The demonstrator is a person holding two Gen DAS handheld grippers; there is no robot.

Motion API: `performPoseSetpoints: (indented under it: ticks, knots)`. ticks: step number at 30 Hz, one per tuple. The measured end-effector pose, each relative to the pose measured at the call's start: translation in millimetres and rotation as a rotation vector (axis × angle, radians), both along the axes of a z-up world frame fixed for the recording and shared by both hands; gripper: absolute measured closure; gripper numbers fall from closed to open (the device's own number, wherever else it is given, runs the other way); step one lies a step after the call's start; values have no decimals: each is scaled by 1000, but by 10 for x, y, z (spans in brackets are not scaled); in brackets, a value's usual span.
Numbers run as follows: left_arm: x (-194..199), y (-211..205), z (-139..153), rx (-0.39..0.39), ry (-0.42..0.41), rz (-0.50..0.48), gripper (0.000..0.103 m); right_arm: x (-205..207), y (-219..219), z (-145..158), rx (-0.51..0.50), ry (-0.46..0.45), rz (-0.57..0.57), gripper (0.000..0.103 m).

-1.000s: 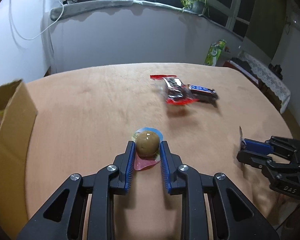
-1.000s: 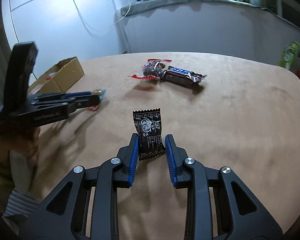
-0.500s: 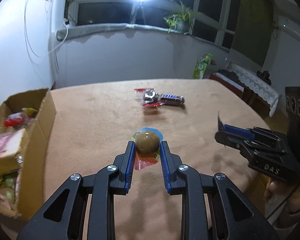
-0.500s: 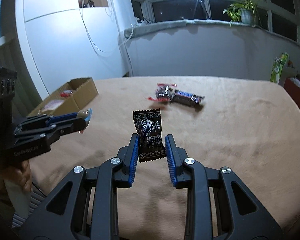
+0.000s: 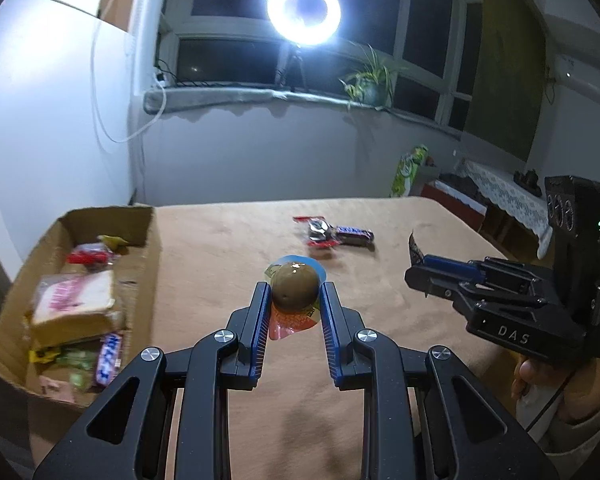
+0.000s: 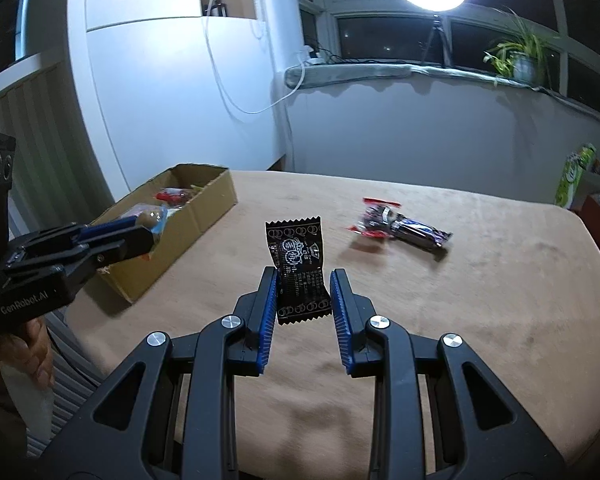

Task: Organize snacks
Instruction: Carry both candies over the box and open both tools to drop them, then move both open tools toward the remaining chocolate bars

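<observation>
My left gripper (image 5: pixel 294 294) is shut on a round brown jelly cup (image 5: pixel 294 290) with a coloured lid and holds it above the table. My right gripper (image 6: pixel 304 280) is shut on a black snack packet (image 6: pixel 298 270), also held in the air. A cardboard box (image 5: pixel 12 320) with several snacks stands at the table's left; it also shows in the right wrist view (image 6: pixel 196 208). A red packet and a dark chocolate bar (image 5: pixel 338 234) lie together on the far table; they also show in the right wrist view (image 6: pixel 400 228). The left gripper (image 6: pixel 148 236) hangs near the box.
The table (image 6: pixel 500 300) is tan with a rounded edge. A green bag (image 5: pixel 408 170) stands beyond the far right edge. A ring light (image 5: pixel 304 10) and a potted plant (image 5: pixel 370 84) are at the window sill behind.
Both grippers have risen with their snacks. The box has come fully into the left wrist view, and the left gripper has moved closer to the box.
</observation>
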State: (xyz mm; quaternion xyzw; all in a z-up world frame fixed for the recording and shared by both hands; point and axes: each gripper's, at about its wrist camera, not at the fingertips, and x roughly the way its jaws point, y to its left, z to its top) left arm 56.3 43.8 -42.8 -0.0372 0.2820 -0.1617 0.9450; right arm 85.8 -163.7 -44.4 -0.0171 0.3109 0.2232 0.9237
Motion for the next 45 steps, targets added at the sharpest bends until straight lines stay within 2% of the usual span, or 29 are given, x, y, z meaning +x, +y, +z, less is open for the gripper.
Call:
performPoseSetpoints:
  ticks: [12, 19, 26, 27, 29, 30, 31, 33, 38, 40, 45]
  knots:
    - [-83, 745, -1, -37, -27, 146, 80, 144, 878, 79, -52, -6, 147, 75]
    - [-124, 1245, -129, -55, -9, 250, 80, 227, 1502, 57, -70, -7, 264, 75]
    - [-120, 1562, -291, -65, 29, 308, 79, 302, 2125, 25, -70, -16, 382, 75]
    - [-109, 1590, -319, -68, 41, 311, 76, 315, 2178, 12, -68, -16, 392, 75]
    - [-100, 1624, -374, -59, 69, 333, 64, 365, 2287, -45, -66, 0, 414, 59]
    - [-108, 1644, -392, -54, 76, 360, 48, 374, 2317, -73, -64, 4, 416, 53]
    - [-119, 1664, -400, -52, 77, 381, 42, 374, 2317, -88, -59, 3, 411, 48]
    - [-180, 1715, -404, -51, 72, 413, 35, 378, 2286, -122, -54, 9, 405, 47]
    - [-313, 1824, -317, -58, 44, 441, 33, 397, 2147, -137, -34, 10, 364, 46]
    - [-364, 1842, -279, -57, 33, 453, 32, 377, 2123, -117, -31, 2, 358, 37]
    - [-344, 1859, -232, -53, 30, 467, 31, 310, 2114, -87, -25, -6, 371, 34]
